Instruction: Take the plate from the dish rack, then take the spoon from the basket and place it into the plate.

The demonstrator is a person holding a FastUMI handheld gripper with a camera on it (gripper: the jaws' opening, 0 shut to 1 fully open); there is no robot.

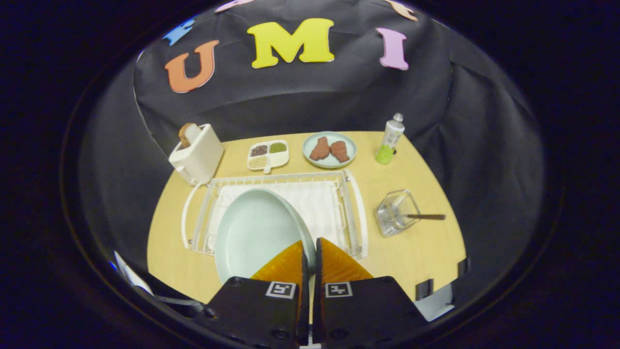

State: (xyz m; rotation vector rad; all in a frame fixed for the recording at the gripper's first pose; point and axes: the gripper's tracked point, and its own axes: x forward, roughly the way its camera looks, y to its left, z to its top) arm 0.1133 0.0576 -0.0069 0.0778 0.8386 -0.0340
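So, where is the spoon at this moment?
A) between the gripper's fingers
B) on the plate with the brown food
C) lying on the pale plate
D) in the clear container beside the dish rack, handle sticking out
D: the spoon rests in the clear container, right of the dish rack; the gripper is closed on the pale plate's rim.

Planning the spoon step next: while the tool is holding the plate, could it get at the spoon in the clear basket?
Probably not yet: the tool is shut on the plate; the spoon lies unobstructed.
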